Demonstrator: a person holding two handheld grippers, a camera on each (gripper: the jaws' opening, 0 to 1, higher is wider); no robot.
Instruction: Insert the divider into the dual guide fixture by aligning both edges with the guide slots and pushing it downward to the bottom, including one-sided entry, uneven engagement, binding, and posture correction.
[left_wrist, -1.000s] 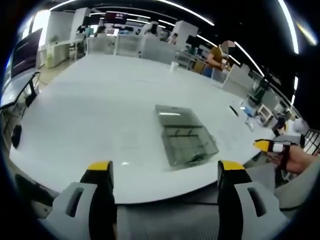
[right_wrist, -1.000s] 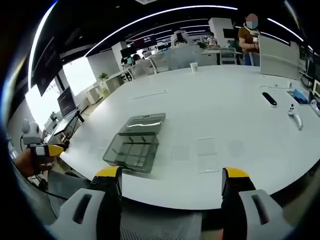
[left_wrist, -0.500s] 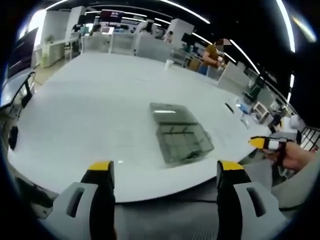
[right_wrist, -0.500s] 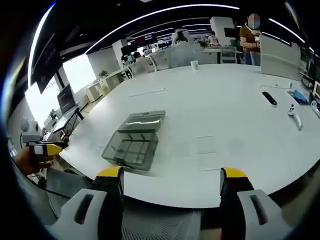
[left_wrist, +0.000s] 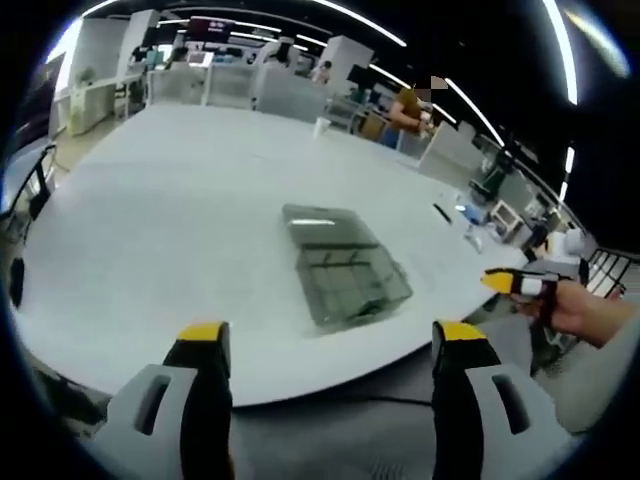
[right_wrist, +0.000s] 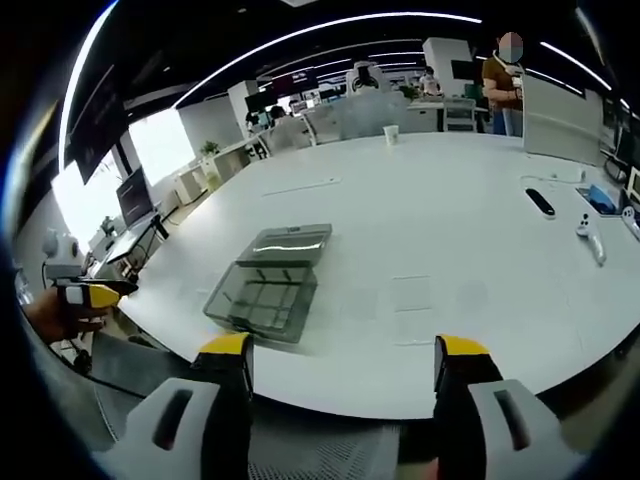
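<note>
While both tools hang off the near edge of the white tabletop (left_wrist: 150, 220), nothing sits between either pair of jaws. At the bottom of the left gripper view the left tool (left_wrist: 318, 335) has its yellow-tipped jaws spread wide and empty, the tabletop edge crossing just above the tips. At the bottom of the right gripper view the right tool (right_wrist: 340, 348) is likewise spread wide and empty.

The dual guide fixture (left_wrist: 342, 276), a clear, smoke-tinted box with its lid lying open behind it, rests on the tabletop near the near edge. It sits right of centre in the left gripper view and left of centre in the right gripper view (right_wrist: 262, 293). Thin partitions cross its open compartment, but I cannot tell which of them is the divider, nor whether any piece lies loose.

At the right edge of the left gripper view the right tool (left_wrist: 512, 284) appears with a hand (left_wrist: 585, 312) around it, off the tabletop and apart from the fixture. At the left edge of the right gripper view the left tool (right_wrist: 92, 296) shows the same way.

Further back, a paper cup (right_wrist: 391, 133) stands on the tabletop toward the top of the frame, a dark remote (right_wrist: 540, 202) lies at the right, and a person in an ochre top (right_wrist: 502, 88) stands at the upper right.
</note>
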